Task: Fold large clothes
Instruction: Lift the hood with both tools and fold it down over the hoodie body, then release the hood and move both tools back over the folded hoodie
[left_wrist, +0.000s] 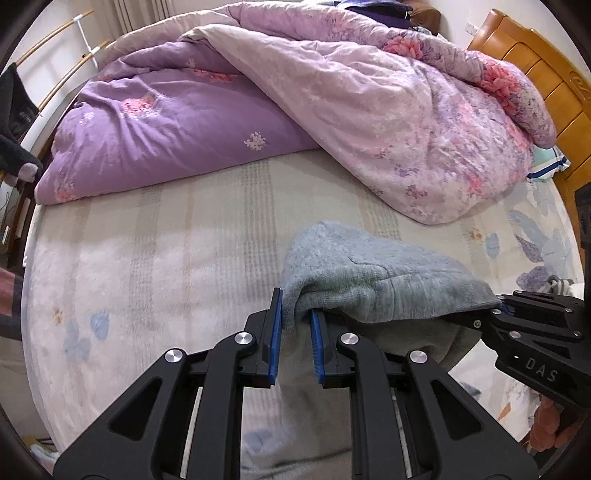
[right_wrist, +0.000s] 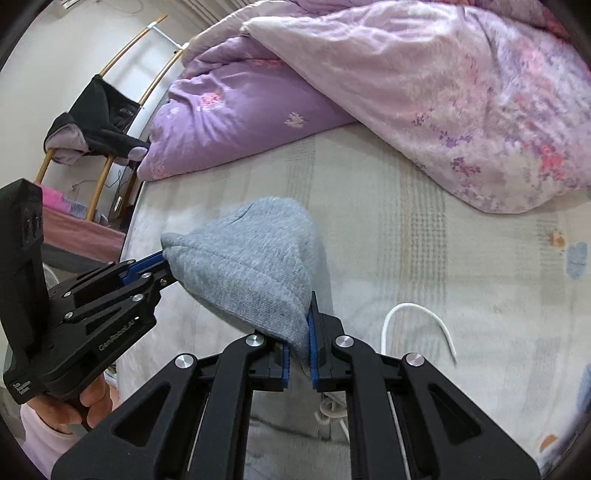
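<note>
Grey knit garment (left_wrist: 369, 273) hangs above the bed sheet (left_wrist: 147, 258), left gripper (left_wrist: 297, 343) and right gripper (right_wrist: 298, 354) each clamped on an edge. Thin pinches could slip; trailing fabric may snag the white cable (right_wrist: 417, 314), probably loose on the bed sheet.

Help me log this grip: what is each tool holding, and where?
Both hold the grey garment: left tool and right tool each pinch a spot along its top edge.
</note>
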